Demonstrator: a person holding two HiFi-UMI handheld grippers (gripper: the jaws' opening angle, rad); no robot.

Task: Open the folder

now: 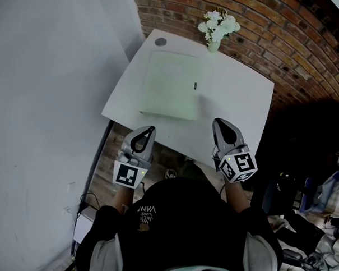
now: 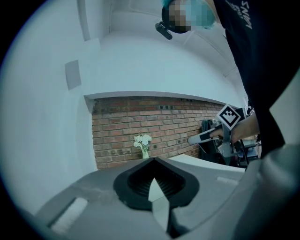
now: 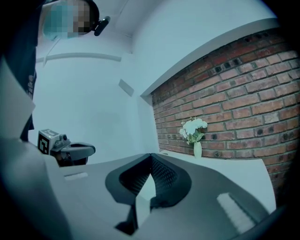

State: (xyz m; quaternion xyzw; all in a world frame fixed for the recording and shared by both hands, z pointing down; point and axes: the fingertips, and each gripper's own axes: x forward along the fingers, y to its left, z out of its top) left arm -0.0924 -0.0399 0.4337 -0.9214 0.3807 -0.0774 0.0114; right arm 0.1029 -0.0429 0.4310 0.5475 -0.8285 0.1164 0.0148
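Head view. The folder (image 1: pixel 169 84), pale green and closed, lies flat in the middle of the white bench (image 1: pixel 239 90), with a vase of flowers (image 1: pixel 217 27) beyond it at the far edge. Its long axis appears to run away from the person, though it looks nearly square from here. A small dark clasp (image 1: pixel 195 85) marks its right edge, so the cover probably swings leftward. The left gripper (image 1: pixel 149 130) and right gripper (image 1: pixel 220 124) hover at the bench's near edge, apart from the folder. Both pairs of jaws are clenched on nothing, and they flank the folder, presumably in readiness for an approach.
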